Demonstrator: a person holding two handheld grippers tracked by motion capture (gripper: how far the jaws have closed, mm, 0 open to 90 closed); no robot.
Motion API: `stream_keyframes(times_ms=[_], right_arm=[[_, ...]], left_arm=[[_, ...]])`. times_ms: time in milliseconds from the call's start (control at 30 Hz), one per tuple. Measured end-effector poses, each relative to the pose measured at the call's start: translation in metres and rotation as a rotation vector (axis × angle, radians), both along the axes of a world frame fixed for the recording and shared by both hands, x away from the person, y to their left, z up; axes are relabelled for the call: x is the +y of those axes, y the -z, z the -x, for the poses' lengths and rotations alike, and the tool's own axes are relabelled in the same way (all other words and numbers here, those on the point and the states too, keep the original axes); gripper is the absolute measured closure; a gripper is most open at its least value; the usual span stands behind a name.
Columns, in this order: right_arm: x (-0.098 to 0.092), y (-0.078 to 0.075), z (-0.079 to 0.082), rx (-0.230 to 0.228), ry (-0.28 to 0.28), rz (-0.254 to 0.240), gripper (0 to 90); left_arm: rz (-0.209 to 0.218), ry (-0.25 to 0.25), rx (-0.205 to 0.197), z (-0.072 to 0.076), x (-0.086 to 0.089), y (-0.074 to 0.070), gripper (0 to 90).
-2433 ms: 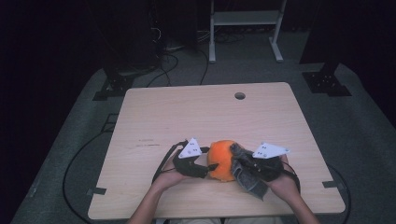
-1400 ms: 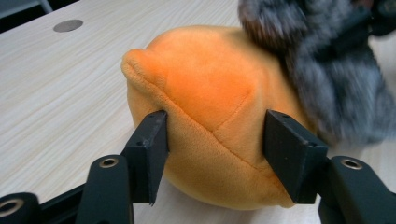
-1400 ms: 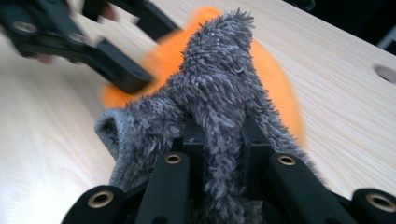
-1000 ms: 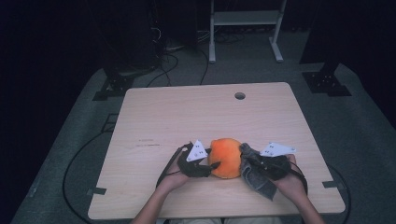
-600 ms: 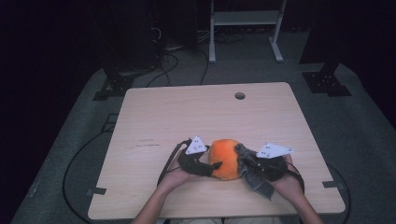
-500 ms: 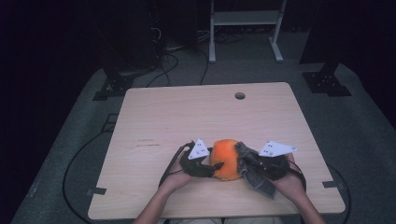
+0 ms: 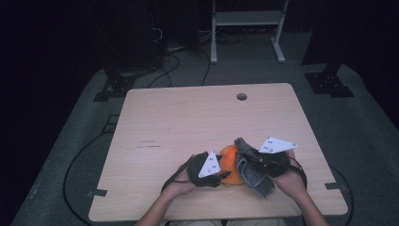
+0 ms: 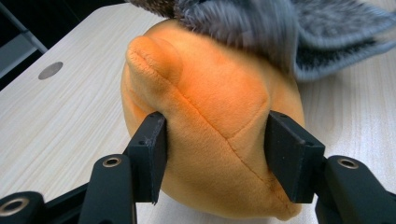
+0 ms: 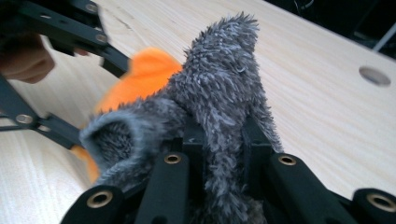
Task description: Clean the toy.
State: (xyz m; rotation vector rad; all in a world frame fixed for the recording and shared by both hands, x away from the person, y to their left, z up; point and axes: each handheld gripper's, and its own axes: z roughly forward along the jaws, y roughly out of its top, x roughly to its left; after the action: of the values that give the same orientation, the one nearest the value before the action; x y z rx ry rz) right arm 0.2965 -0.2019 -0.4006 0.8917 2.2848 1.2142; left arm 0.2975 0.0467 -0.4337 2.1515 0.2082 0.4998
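Note:
An orange plush ball [image 7: 229, 162] sits near the table's front edge, partly wrapped in a grey furry cover [image 7: 251, 172]. My left gripper [image 7: 223, 168] comes in from the left. Its jaws have just been closing, and the pads press into both sides of the orange plush ball [image 8: 215, 107]. The grey furry cover [image 8: 299, 32] hangs over the ball's far top. My right gripper [image 9: 223, 140] is shut on a fold of the grey furry cover [image 9: 224, 88], which stands up in a peak, with the orange plush ball [image 9: 144, 74] behind it.
The wooden table [image 7: 188, 122] has a round cable hole [image 7: 242, 96] near its far edge. Beyond the table are a white frame [image 7: 247, 19], black stand feet [image 7: 329, 84] and cables [image 7: 174, 52] on the grey carpet.
The right gripper has lifted the grey fur a little, so its tip now stands above the ball. The ball and the left gripper have shifted slightly to the right.

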Motion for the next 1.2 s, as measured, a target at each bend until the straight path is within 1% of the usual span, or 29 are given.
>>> stream_keyframes(times_ms=[33,67,100,133,167,200,233,267,300,367,400,500,533,600,667,733,767,800,867,900,933,967,1000,1033,1067,1100,1167,1200], right_arm=[[0.0,0.0,0.0,0.0,0.0,0.0,75.4],[-0.002,0.002,-0.001,0.011,-0.002,-0.011,75.5],[-0.004,0.004,-0.002,0.015,-0.005,-0.015,75.6],[-0.004,0.004,-0.002,0.016,-0.004,-0.015,75.8],[-0.003,0.005,-0.001,0.016,-0.003,-0.013,75.9],[-0.002,0.006,0.0,0.018,-0.002,-0.012,75.9],[-0.002,0.006,0.001,0.02,-0.011,-0.016,76.1],[0.0,0.007,0.002,0.017,-0.017,-0.014,76.0],[0.001,0.006,0.003,0.013,-0.018,-0.008,76.0],[0.002,0.005,0.004,0.011,-0.022,0.005,76.0],[0.001,0.004,0.005,0.012,-0.021,0.007,76.0],[0.0,-0.003,0.007,0.003,-0.023,-0.005,76.0],[0.001,-0.006,0.009,-0.015,-0.029,-0.009,76.0],[0.005,-0.012,0.009,-0.031,-0.035,-0.019,76.0],[0.004,-0.012,0.008,-0.034,-0.03,-0.013,76.0],[0.0,-0.007,0.003,-0.012,-0.009,-0.009,76.0],[-0.007,0.002,-0.001,0.025,0.005,-0.019,76.0],[-0.007,0.002,-0.001,0.025,0.005,-0.019,76.0],[-0.011,0.006,-0.002,0.048,-0.003,-0.034,76.1],[-0.012,0.006,-0.002,0.052,-0.003,-0.035,76.0],[-0.011,0.006,-0.001,0.055,-0.009,-0.034,76.1],[-0.01,0.006,0.0,0.055,-0.012,-0.031,76.1],[-0.007,0.006,0.002,0.053,-0.022,-0.021,76.3],[-0.007,0.006,0.002,0.053,-0.022,-0.021,76.3],[-0.007,0.006,0.004,0.055,-0.025,-0.023,76.3],[-0.005,0.005,0.008,0.054,-0.039,-0.023,76.3],[-0.004,0.005,0.01,0.052,-0.043,-0.023,76.4],[-0.003,0.004,0.012,0.049,-0.044,-0.016,76.3]], left_arm=[[0.003,0.004,0.004,-0.001,0.0,0.0,42.5],[0.01,0.003,0.011,-0.001,0.001,0.0,42.2],[0.026,-0.001,0.034,-0.003,0.002,-0.002,40.5],[0.057,-0.015,0.076,-0.006,0.003,-0.004,34.4],[0.093,-0.039,0.125,-0.009,0.004,-0.006,27.3],[0.121,-0.069,0.161,-0.013,0.004,-0.007,21.8],[0.133,-0.089,0.192,-0.015,0.003,-0.006,18.0],[0.13,-0.094,0.214,-0.016,0.003,-0.005,18.3],[0.129,-0.089,0.216,-0.016,0.002,-0.003,21.3],[0.123,-0.065,0.18,-0.013,0.002,0.0,28.7],[0.12,-0.062,0.168,-0.011,0.001,0.001,30.9],[0.078,-0.029,0.114,-0.006,-0.001,0.001,34.3],[0.068,-0.017,0.104,-0.005,-0.001,0.001,34.7],[0.055,-0.005,0.095,-0.005,0.0,0.001,35.4],[0.049,0.006,0.096,-0.005,0.003,0.002,35.7],[0.05,0.009,0.099,-0.006,0.005,0.002,36.0],[0.052,0.011,0.101,-0.007,0.005,0.003,36.2],[0.051,0.012,0.102,-0.007,0.005,0.003,36.2],[0.051,0.018,0.102,-0.008,0.005,0.003,36.1],[0.05,0.015,0.11,-0.008,0.005,0.003,35.6],[0.05,0.006,0.122,-0.009,0.006,0.002,33.3],[0.063,-0.002,0.153,-0.012,0.006,0.001,30.4],[0.072,-0.013,0.193,-0.014,0.007,-0.001,20.0],[0.081,-0.027,0.225,-0.016,0.007,-0.002,20.0],[0.095,-0.042,0.264,-0.017,0.006,-0.002,16.8],[0.097,-0.047,0.292,-0.018,0.005,-0.001,13.3],[0.104,-0.049,0.327,-0.018,0.002,0.0,13.0],[0.108,-0.047,0.329,-0.018,0.002,0.0,13.2]])
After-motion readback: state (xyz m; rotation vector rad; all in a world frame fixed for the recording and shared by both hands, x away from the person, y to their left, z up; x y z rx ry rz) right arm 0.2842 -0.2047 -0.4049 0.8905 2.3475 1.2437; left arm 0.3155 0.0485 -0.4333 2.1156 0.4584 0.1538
